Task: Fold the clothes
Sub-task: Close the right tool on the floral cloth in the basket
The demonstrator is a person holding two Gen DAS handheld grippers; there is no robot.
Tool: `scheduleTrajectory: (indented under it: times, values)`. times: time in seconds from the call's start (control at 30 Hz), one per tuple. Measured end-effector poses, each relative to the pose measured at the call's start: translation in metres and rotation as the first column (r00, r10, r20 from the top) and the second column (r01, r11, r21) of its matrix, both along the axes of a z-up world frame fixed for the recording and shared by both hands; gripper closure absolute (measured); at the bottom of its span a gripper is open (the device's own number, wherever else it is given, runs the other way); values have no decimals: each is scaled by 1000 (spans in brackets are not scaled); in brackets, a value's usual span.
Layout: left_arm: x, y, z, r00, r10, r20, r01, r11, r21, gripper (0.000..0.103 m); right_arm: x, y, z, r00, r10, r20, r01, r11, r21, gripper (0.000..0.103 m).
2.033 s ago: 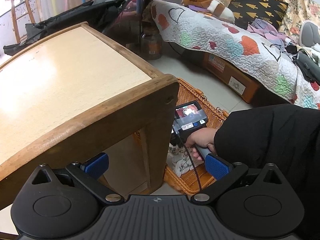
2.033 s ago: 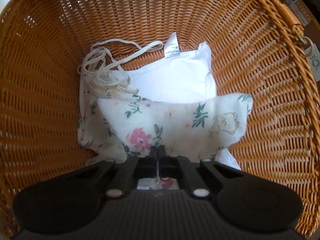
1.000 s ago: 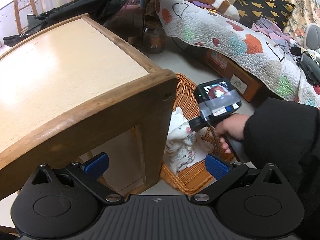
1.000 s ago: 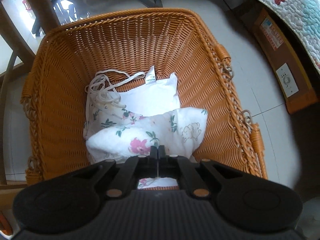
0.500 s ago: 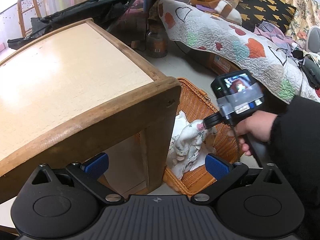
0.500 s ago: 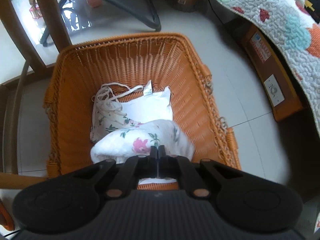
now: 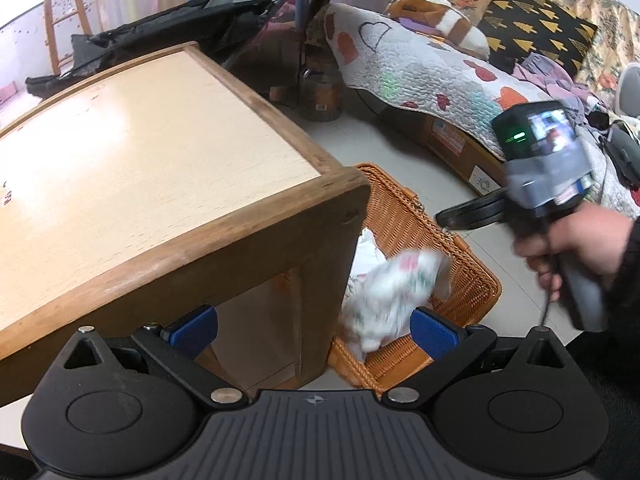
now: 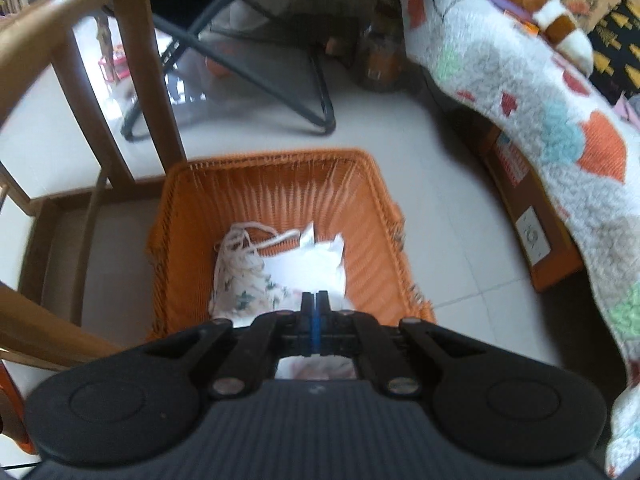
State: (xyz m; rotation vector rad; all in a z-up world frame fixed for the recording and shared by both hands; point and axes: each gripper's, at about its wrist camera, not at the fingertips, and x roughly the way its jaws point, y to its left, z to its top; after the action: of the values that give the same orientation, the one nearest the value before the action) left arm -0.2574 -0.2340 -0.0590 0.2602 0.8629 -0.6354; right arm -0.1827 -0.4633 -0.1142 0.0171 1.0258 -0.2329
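My right gripper (image 8: 315,300) is shut on a white floral garment (image 7: 394,292), which hangs blurred over the orange wicker basket (image 7: 464,268) on the floor. A strip of that cloth (image 8: 316,366) shows behind the closed fingers. In the left wrist view a hand holds the right gripper (image 7: 446,216) above the basket's right side. More clothes lie in the basket (image 8: 276,184): a plain white piece (image 8: 316,264) and a floral piece with white strings (image 8: 240,252). My left gripper (image 7: 314,330) stands open with nothing between its blue pads (image 7: 192,328), near the corner of the wooden table (image 7: 132,168).
The basket sits on the tiled floor against the table leg (image 7: 316,320). A sofa with a heart-patterned quilt (image 7: 420,72) lies to the right, with a cardboard box (image 8: 524,216) under it. A black folding chair frame (image 8: 256,76) stands beyond the basket.
My right gripper has risen with the floral garment, pulling it up out of the basket, which now looks smaller and farther below. The left gripper has stayed open and nearly still.
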Motion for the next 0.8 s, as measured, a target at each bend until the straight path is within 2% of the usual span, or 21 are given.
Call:
scheduleTrajectory:
  times: [0.17,0.27,0.33,0.4,0.43,0.47,0.6,0.8]
  values:
    - [3,5,0,1000,21,-11,-21,1000,-5,0,-4,-8,13,1000,13,9,-13,1000,11,103]
    - [4,7,-3,1000,24,-9,-24,1000,2,0,3,-16,-6,997,26,-72,-19,995,100,97]
    - [3,6,-5,1000,15,0,-15,1000,11,0,10,-19,-28,993,28,-114,-11,989,147,93]
    - [3,5,-7,1000,4,8,-4,1000,19,0,19,-19,-54,989,55,-139,-29,982,187,82]
    - [3,5,-8,1000,1,8,-1,1000,19,0,25,-18,-68,984,76,-162,-42,978,204,70]
    - [4,4,-9,1000,-1,7,1,1000,19,0,31,-17,-82,978,92,-188,-50,975,215,66]
    - [7,3,-13,1000,-5,-3,5,1000,27,0,53,-6,-134,949,146,-281,-76,966,247,63]
    - [11,2,-20,1000,-6,-8,7,999,51,0,72,17,-187,898,263,-353,-185,953,239,63]
